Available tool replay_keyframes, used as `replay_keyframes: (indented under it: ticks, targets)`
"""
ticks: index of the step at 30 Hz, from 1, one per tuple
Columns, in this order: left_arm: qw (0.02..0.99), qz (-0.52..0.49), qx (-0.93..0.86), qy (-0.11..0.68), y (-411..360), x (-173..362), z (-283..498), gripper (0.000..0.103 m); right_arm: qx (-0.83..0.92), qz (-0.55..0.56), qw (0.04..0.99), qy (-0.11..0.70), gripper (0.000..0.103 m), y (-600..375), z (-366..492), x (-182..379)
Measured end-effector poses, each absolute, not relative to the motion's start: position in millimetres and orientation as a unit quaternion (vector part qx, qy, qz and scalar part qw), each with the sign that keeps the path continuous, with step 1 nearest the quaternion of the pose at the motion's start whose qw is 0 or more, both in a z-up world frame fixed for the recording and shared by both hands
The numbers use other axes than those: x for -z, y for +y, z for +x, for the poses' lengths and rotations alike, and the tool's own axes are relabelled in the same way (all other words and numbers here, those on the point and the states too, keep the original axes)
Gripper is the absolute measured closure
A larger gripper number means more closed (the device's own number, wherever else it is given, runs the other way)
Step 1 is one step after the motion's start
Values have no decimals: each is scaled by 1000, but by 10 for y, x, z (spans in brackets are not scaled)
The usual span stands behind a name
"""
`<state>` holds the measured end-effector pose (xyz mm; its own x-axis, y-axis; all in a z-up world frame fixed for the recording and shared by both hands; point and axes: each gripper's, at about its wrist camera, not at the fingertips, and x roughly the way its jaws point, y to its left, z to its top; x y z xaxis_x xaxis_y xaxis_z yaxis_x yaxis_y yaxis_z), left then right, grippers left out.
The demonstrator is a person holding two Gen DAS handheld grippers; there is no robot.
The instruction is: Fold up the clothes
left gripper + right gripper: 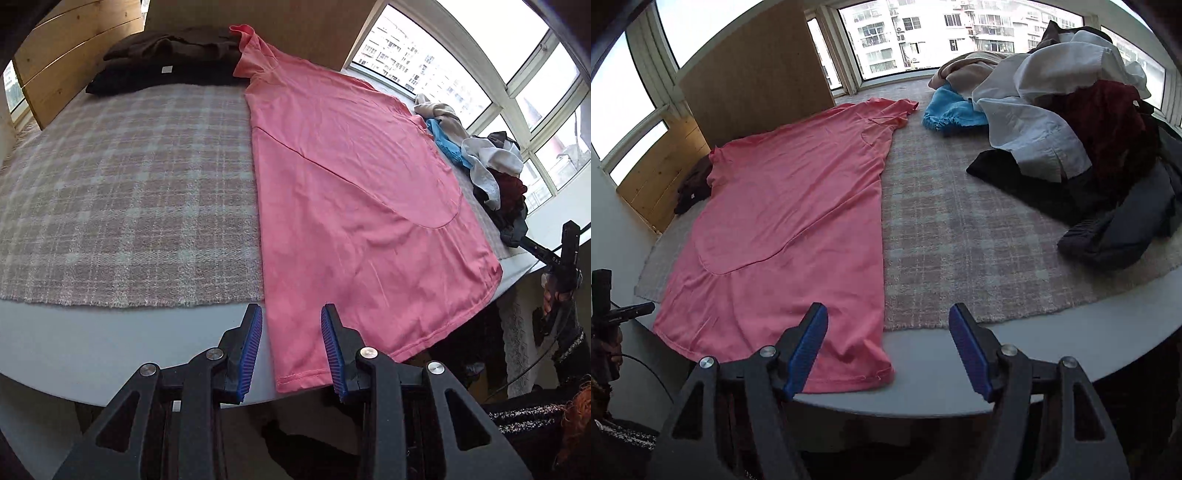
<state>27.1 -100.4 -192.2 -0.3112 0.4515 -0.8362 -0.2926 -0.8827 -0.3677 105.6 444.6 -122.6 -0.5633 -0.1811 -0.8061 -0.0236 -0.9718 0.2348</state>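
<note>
- Pink shirt (354, 206) lies spread flat and lengthwise on the checked blanket (122, 192), folded in along one long side, with its hem hanging a little over the near edge of the white table (92, 343).
- Your left gripper (291, 350) hovers over the shirt's near hem corner; its jaws stand partly apart, the blue pads (253, 347) clear of the cloth, so it has hold of nothing.
- Your right gripper (888, 350) sits over the other hem corner, at the shirt's straight folded edge; its jaws are wide apart, one blue pad (807, 350) above the pink cloth and the other over bare table, gripping nothing.
- In the left wrist view, the right gripper shows as a black tool at the far right, held in your hand (554, 295) beyond the table's edge.
- Folded dark clothes (166, 62) sit at the far end of the blanket, just beside the shirt's collar and against the wooden board (74, 62).
- A loose heap of unfolded clothes (1082, 122) rests on the blanket to the right of the shirt, well apart from it: white, dark red, grey and black pieces, with a blue piece (951, 112) and a beige one on its far side.
- Windows (923, 33) run behind the table, with apartment blocks outside.
</note>
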Motion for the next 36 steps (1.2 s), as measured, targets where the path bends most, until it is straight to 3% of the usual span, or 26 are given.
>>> replay_keyframes:
  ticks: [11, 12, 14, 15, 16, 18, 20, 21, 22, 27, 31, 36]
  targets:
    - [289, -555, -779, -36, -702, 2073, 234, 71, 872, 484, 46, -56, 39, 4221, 1157, 1601]
    - [292, -554, -779, -35, -692, 2077, 230, 71, 874, 480, 47, -52, 44, 4214, 1153, 1602]
    - [298, -554, -777, -37, -686, 2080, 214, 71, 874, 480, 54, -54, 71, 4224, 1137, 1604]
    - [300, -553, -776, -37, -686, 2081, 207, 72, 871, 485, 54, -59, 93, 4240, 1126, 1607]
    - [302, -552, -776, -36, -682, 2082, 200, 72, 868, 489, 55, -64, 98, 4256, 1115, 1610]
    - [307, -550, -776, -31, -671, 2085, 205, 72, 860, 498, 63, -88, 98, 4286, 1117, 1593]
    - [313, -554, -771, -26, -674, 2094, 211, 81, 850, 507, 75, -119, 98, 4316, 1129, 1567]
    - [320, -559, -764, -27, -672, 2104, 214, 97, 847, 508, 80, -134, 98, 4331, 1144, 1530]
    - [325, -564, -759, -30, -679, 2108, 217, 103, 847, 503, 83, -148, 99, 4347, 1171, 1463]
    - [332, -554, -761, -58, -862, 1935, 214, 103, 850, 481, 78, -198, 99, 4508, 1251, 1195]
    - [324, -552, -766, -53, -962, 1894, 162, 103, 821, 553, 44, -139, 98, 4465, 1132, 1398]
    - [320, -553, -767, -55, -984, 1931, 188, 100, 810, 570, 36, -131, 98, 4360, 1291, 1379]
